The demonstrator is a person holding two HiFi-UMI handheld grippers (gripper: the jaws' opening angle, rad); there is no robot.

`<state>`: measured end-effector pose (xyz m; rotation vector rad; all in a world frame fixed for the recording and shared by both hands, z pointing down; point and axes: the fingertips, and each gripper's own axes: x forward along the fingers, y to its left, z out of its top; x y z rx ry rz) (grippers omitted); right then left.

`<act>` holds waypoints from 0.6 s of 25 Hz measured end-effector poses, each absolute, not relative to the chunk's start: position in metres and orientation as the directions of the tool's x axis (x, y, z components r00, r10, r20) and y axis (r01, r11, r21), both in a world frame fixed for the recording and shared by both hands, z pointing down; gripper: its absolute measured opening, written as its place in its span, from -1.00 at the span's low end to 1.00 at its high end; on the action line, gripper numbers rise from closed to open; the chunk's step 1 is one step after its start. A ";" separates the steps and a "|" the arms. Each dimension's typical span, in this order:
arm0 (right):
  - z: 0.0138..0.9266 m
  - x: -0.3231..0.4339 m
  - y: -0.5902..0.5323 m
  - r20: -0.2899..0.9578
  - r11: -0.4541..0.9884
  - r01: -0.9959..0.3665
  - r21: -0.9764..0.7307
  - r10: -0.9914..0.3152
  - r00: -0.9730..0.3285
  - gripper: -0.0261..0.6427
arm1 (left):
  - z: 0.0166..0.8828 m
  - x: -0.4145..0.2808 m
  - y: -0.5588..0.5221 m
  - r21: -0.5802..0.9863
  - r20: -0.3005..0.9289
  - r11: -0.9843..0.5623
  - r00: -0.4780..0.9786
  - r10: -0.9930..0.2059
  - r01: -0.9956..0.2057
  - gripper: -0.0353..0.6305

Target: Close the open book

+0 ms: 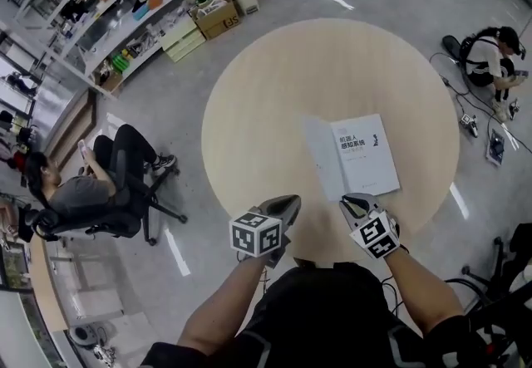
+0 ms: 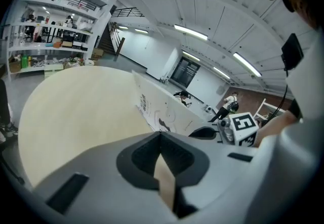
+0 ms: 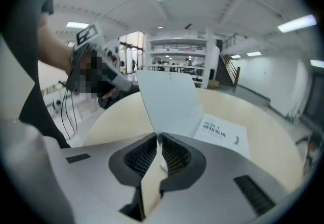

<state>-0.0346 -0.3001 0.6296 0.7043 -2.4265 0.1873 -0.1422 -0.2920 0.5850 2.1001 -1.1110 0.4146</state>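
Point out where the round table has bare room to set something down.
Bare: the whole left half and far side of the table, from the rim to the book. Crowded: the near edge, where the left claw and the right claw, pinching the raised cover, sit.

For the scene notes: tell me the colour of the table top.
Pale beige table; the head view shows it best.
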 end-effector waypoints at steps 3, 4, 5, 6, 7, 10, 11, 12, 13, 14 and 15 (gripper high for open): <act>0.629 -0.006 -0.309 0.520 0.719 -0.655 -0.232 -0.477 -0.709 -0.83 | 0.585 -0.124 -0.297 0.474 0.557 -0.397 0.617 -0.556 -0.786 -0.93; 0.631 0.004 -0.312 0.510 0.671 -0.683 -0.289 -0.496 -0.703 -0.84 | 0.583 -0.118 -0.299 0.481 0.553 -0.406 0.628 -0.547 -0.777 -0.93; 0.635 0.015 -0.314 0.506 0.622 -0.707 -0.337 -0.513 -0.693 -0.86 | 0.583 -0.111 -0.300 0.482 0.552 -0.418 0.637 -0.538 -0.770 -0.93; 0.640 0.026 -0.315 0.507 0.573 -0.726 -0.381 -0.527 -0.682 -0.87 | 0.583 -0.105 -0.301 0.480 0.553 -0.433 0.646 -0.527 -0.763 -0.93; 0.644 0.037 -0.316 0.509 0.525 -0.741 -0.418 -0.540 -0.670 -0.87 | 0.583 -0.099 -0.302 0.478 0.554 -0.446 0.654 -0.516 -0.757 -0.93; 0.657 0.070 -0.324 0.526 0.376 -0.781 -0.499 -0.585 -0.618 -0.87 | 0.585 -0.084 -0.304 0.477 0.556 -0.472 0.670 -0.492 -0.742 -0.93; 0.661 0.082 -0.326 0.538 0.318 -0.793 -0.520 -0.599 -0.593 -0.87 | 0.585 -0.081 -0.305 0.477 0.557 -0.476 0.673 -0.486 -0.738 -0.93; 0.666 0.093 -0.329 0.552 0.259 -0.803 -0.537 -0.612 -0.567 -0.87 | 0.586 -0.078 -0.305 0.479 0.557 -0.479 0.677 -0.481 -0.735 -0.93; 0.671 0.104 -0.331 0.567 0.205 -0.809 -0.550 -0.620 -0.542 -0.87 | 0.586 -0.076 -0.305 0.482 0.558 -0.482 0.680 -0.476 -0.732 -0.93; 0.677 0.114 -0.333 0.585 0.157 -0.815 -0.558 -0.622 -0.520 -0.87 | 0.586 -0.073 -0.305 0.483 0.559 -0.485 0.683 -0.471 -0.729 -0.93; 0.683 0.124 -0.334 0.608 0.112 -0.822 -0.558 -0.619 -0.497 -0.87 | 0.586 -0.071 -0.305 0.482 0.561 -0.488 0.684 -0.466 -0.728 -0.93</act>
